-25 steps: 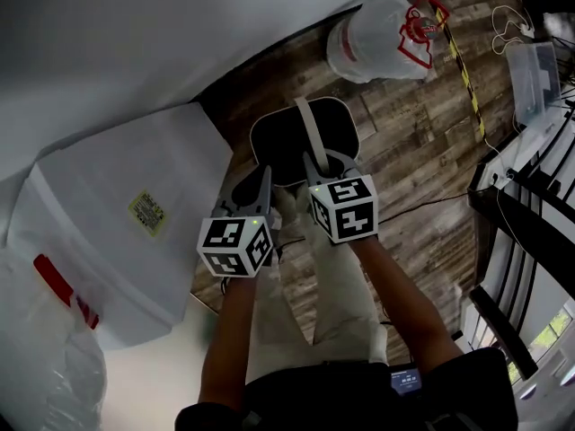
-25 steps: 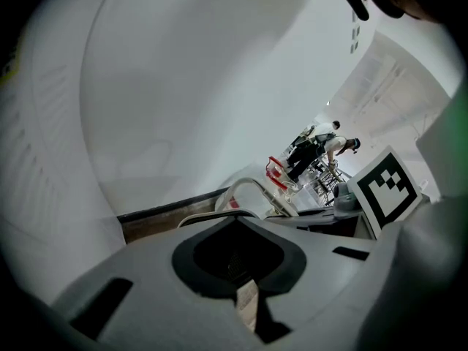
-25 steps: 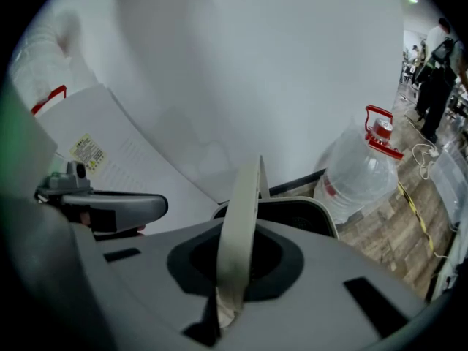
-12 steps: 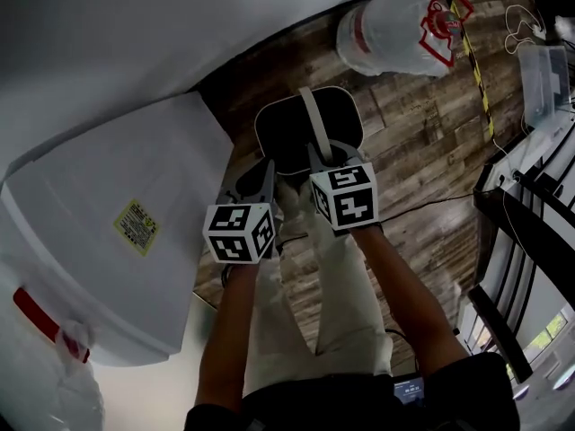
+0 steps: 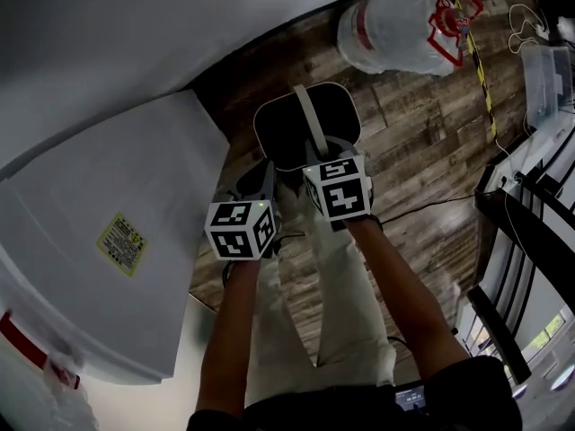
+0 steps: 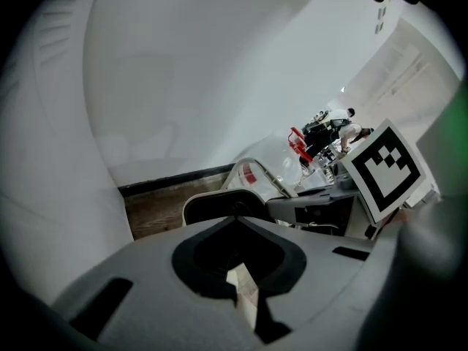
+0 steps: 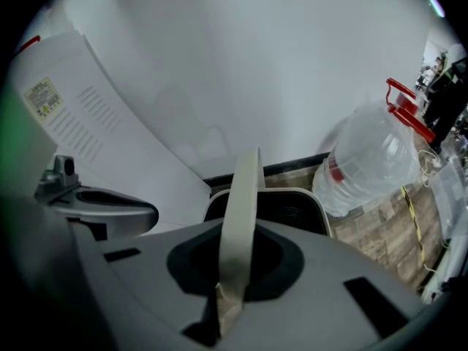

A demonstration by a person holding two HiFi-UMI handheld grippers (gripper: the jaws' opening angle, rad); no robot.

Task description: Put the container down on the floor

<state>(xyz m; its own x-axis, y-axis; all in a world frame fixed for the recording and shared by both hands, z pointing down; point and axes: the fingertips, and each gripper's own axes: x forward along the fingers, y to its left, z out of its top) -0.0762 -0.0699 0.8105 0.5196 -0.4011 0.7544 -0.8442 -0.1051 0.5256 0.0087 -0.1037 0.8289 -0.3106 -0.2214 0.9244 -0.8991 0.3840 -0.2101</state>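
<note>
The container (image 5: 280,135) is a white-rimmed bin with a dark inside and a beige strap handle (image 5: 308,119). It hangs over the wooden floor in front of the person's legs. My right gripper (image 5: 321,157) is shut on the upright handle (image 7: 241,203), with the bin's rim (image 7: 311,199) below it. I cannot tell whether the bin's base touches the floor. My left gripper (image 5: 266,174) stays just left of the bin (image 6: 219,208), apart from it, jaws shut with nothing between them. The right gripper's marker cube (image 6: 384,168) shows beside it.
A large clear water bottle (image 5: 395,27) with a red handle lies on the floor beyond the bin. A big white box (image 5: 108,232) with a yellow label stands close at the left. A white wall runs behind. A black rack (image 5: 530,232), a clear tub (image 5: 548,72) and cables are at the right.
The white box has slid down and left in the head view as the camera shifted. Both grippers and the bin have kept nearly the same place, and the right stays shut on the handle.
</note>
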